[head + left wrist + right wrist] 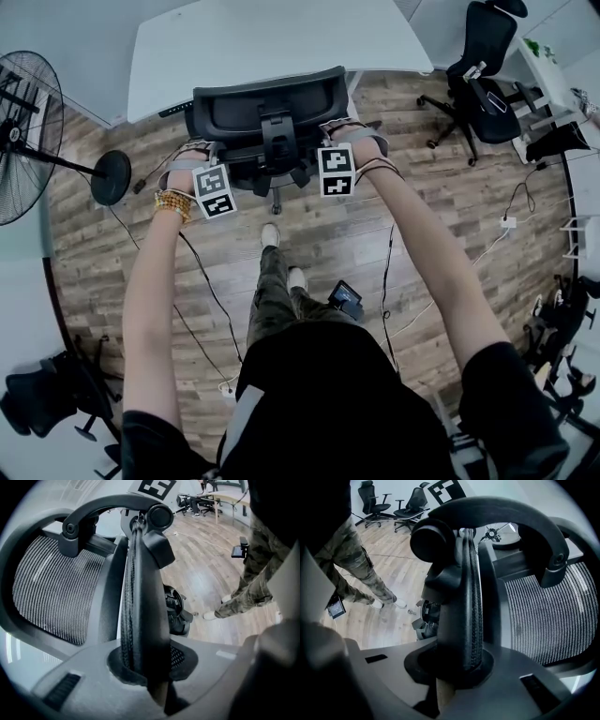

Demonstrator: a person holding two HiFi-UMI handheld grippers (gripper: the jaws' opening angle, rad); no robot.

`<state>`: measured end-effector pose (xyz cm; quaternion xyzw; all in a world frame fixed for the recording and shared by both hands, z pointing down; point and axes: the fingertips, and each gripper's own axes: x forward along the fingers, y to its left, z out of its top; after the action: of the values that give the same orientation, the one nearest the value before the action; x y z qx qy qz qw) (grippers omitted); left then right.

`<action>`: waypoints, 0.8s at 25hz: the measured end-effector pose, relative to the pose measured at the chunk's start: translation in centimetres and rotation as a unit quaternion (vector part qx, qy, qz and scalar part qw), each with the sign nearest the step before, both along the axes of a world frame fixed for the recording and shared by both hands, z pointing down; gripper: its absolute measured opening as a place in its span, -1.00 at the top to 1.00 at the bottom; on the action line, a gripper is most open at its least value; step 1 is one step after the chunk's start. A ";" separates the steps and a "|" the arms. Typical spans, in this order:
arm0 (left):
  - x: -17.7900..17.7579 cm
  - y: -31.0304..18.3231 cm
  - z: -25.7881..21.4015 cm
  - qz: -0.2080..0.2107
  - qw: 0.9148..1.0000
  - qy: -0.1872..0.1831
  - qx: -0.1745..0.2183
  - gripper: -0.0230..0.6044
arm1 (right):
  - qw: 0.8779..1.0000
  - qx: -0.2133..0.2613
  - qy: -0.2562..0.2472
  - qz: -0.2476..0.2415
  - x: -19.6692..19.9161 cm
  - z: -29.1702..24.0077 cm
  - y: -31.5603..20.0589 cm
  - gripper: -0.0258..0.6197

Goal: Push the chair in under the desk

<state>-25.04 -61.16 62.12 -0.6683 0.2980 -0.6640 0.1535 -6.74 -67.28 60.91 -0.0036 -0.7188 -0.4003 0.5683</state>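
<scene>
Step in hand, as I judge it: the push itself. The chair stands facing the white desk w/ its backrest toward the person. Its seat is hidden by the backrest, so I can't tell how far under it sits. L gripper has its jaws clamped on the backrest rim, seen edge-on btw. the pads. R gripper is clamped the same way on the rim at the other side, w/ the mesh just beside it. To do it well, prob.: push w/ both hands evenly so the chair rolls straight and doesn't swivel on its column. Drive through the frame, not the mesh. Go slow at the end so the backrest or any armrests don't knock the desktop. Grips sit high on the back, so a hard shove could tip it rather than roll it.

Around: a standing fan w/ round base at the left, near the desk corner but off the chair's path. A black cable lies on the wood floor from near the chair toward the person, and another runs at the right. Either could snag a castor, esp. the left one. A second office chair is well apart at upper right, and a white plug block lies beyond the right arm. The person's shoe is just behind the chair base, so mind the castors. Nothing shows btw. chair and desk, but the space under the desk is hidden.
</scene>
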 end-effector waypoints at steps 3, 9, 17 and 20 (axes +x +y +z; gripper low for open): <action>-0.2 -0.3 0.0 -0.001 1.000 -0.001 0.002 0.76 | 1.000 0.002 -0.002 -0.002 -0.2 0.0 -0.3 0.79; -0.6 -1.3 0.2 -0.005 1.000 -0.003 0.007 0.76 | 1.000 0.009 -0.003 -0.005 -0.7 0.2 -1.5 0.79; -0.5 -0.9 0.6 -0.009 1.000 -0.007 0.015 0.76 | 1.000 0.018 -0.009 -0.010 -0.7 0.6 -1.2 0.79; -0.9 -2.2 0.5 -0.011 1.000 -0.005 0.012 0.76 | 1.000 0.016 -0.009 -0.012 -1.2 0.5 -2.6 0.79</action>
<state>-25.97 -63.33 62.65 -0.6595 0.3126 -0.6657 0.1554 -7.91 -69.90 61.40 0.0002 -0.7175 -0.4185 0.5568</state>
